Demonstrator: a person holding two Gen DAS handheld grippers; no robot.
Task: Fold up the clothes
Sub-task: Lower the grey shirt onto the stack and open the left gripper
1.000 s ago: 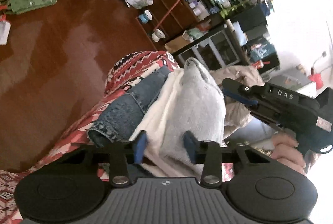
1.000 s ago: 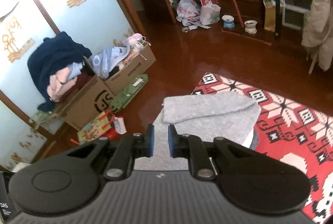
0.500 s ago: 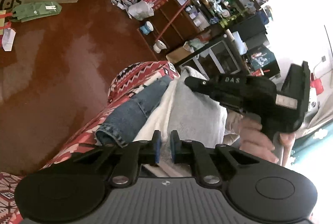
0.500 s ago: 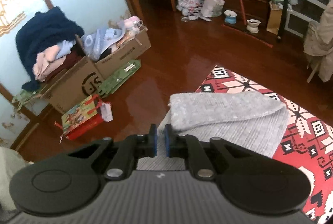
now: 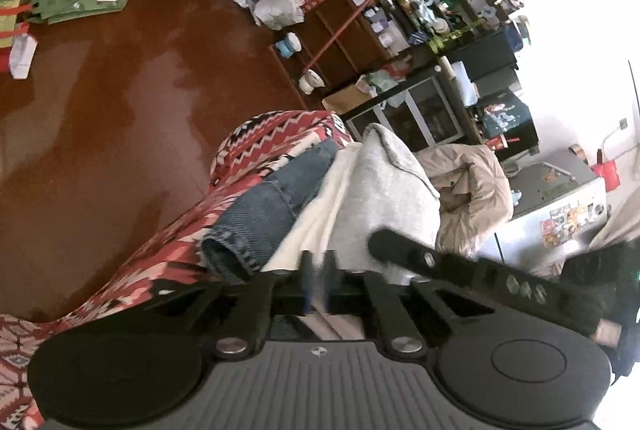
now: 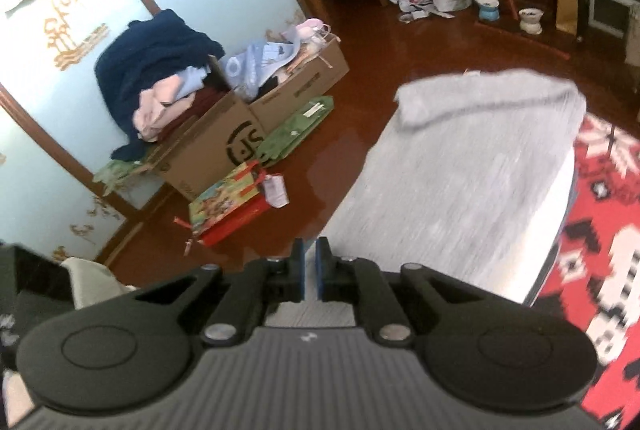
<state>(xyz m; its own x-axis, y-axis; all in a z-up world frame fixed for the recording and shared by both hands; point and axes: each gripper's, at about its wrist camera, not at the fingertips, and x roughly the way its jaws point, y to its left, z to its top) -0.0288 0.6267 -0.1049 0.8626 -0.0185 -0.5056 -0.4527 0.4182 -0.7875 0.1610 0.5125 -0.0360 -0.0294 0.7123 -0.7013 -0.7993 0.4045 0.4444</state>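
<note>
A folded grey knit garment (image 5: 384, 190) lies on top of a stack with a white garment (image 5: 316, 226) and folded blue jeans (image 5: 264, 214), on a red patterned cloth (image 5: 256, 150). My left gripper (image 5: 318, 270) is shut at the near edge of the stack, with nothing visible between its pads. My right gripper (image 6: 310, 262) is shut too, at the near left edge of the grey garment (image 6: 472, 158); it crosses the left wrist view (image 5: 460, 266) as a dark bar over the stack.
Open cardboard boxes (image 6: 240, 118) full of clothes stand on the brown floor (image 5: 100, 102), with a green flat pack (image 6: 296, 130) and a colourful box (image 6: 228, 206) beside them. Cluttered shelves (image 5: 360, 14) line the far wall. A beige coat (image 5: 468, 190) hangs behind the stack.
My left gripper went from open to shut. My right gripper stayed shut and swept from the right of the stack down across its near side. The grey garment now looks closer.
</note>
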